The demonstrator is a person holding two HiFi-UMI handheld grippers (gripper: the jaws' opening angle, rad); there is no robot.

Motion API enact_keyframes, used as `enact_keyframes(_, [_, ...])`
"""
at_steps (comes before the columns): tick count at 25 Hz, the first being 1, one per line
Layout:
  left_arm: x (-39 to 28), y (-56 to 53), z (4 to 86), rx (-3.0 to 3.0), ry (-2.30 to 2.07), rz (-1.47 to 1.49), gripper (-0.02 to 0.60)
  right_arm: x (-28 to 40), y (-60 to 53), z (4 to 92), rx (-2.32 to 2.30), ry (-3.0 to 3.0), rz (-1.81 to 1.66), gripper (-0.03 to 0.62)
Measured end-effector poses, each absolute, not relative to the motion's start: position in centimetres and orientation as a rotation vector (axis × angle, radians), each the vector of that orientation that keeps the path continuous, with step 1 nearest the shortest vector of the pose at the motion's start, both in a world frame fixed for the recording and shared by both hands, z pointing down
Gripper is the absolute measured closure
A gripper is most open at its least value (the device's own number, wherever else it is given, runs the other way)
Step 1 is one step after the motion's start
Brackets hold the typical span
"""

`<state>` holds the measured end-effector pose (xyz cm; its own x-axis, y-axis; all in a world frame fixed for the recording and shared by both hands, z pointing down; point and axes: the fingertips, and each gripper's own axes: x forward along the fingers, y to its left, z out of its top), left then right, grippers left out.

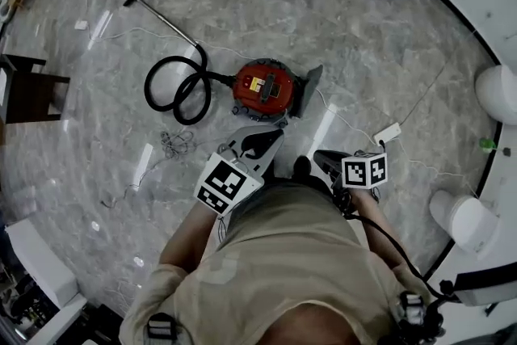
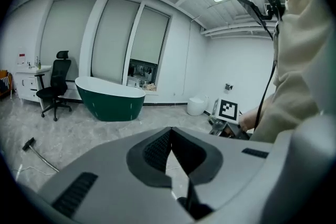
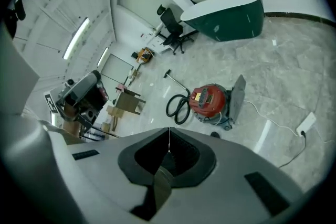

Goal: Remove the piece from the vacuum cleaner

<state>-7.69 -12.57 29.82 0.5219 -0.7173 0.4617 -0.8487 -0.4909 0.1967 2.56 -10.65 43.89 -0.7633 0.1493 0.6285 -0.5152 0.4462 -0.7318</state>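
Observation:
The red vacuum cleaner point(image 1: 262, 89) stands on the marble floor ahead of me, and the right gripper view shows it too point(image 3: 210, 99). A grey flap-like piece point(image 1: 310, 88) stands up at its right end. Its black hose point(image 1: 178, 89) loops off to the left and ends in a wand point(image 1: 157, 16). My left gripper point(image 1: 266, 140) hangs just short of the vacuum, shut with nothing between its tips point(image 2: 169, 131). My right gripper point(image 1: 318, 155) is held beside it near my body, also shut and holding nothing point(image 3: 168, 131). Neither touches the vacuum.
A white power strip point(image 1: 388, 132) and its cable lie on the floor to the right. A dark green bathtub point(image 2: 110, 99) and an office chair point(image 2: 55, 92) stand farther off. A dark stool point(image 1: 32, 89) is at the left, white fixtures point(image 1: 464, 218) at the right.

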Motion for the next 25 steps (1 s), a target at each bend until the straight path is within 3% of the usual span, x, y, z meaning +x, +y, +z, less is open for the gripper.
enact_keyframes(11, [-16.4, -15.0, 32.7, 2.345, -1.169, 0.394, 0.584, -4.0, -13.3, 46.9, 0.405, -1.945, 1.347, 0.592])
enact_keyframes(25, [-13.9, -18.8, 39.1, 2.218, -1.061, 0.489, 0.584, -3.0, -23.0, 62.0, 0.529, -1.847, 1.488, 0.592])
